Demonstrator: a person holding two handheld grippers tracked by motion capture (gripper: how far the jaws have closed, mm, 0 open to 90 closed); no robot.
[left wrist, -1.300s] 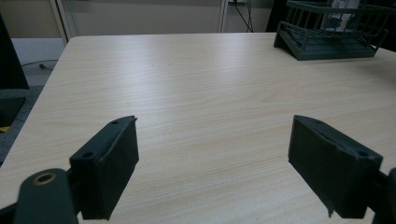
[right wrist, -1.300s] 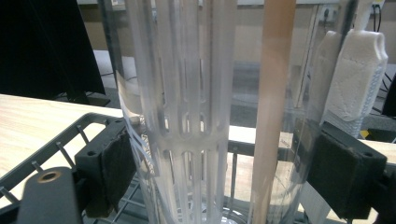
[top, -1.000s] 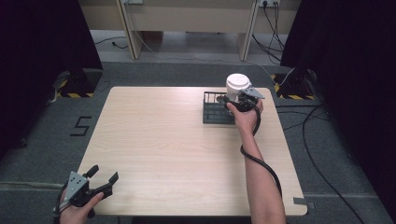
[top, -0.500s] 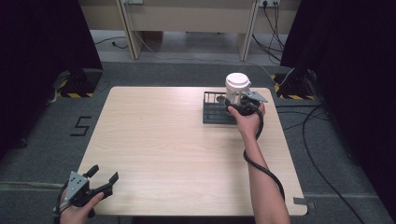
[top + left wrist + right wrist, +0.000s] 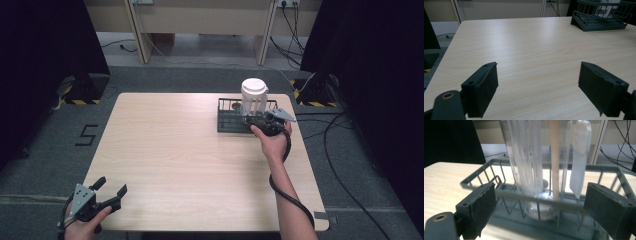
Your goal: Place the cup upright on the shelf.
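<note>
A clear cylinder holder with a white lid (image 5: 254,94) stands upright in a dark wire rack (image 5: 229,120) at the table's far right. In the right gripper view the holder (image 5: 529,157) contains straws, a wooden stick and a paper-wrapped item, behind the rack's front rail (image 5: 479,180). My right gripper (image 5: 251,120) is open just in front of the rack, its jaws (image 5: 540,187) spread wide and holding nothing. My left gripper (image 5: 111,185) is open at the near left corner of the table, with only bare wood between its jaws (image 5: 537,65).
The light wooden table (image 5: 190,150) spreads between the two grippers. From the left gripper view the rack (image 5: 599,22) sits far off at the upper right. A cable trails from my right gripper along the forearm. Dark curtains and floor cables surround the table.
My right gripper has drawn back from the holder toward the near side of the rack. The holder stays standing in the rack. The left gripper has not moved.
</note>
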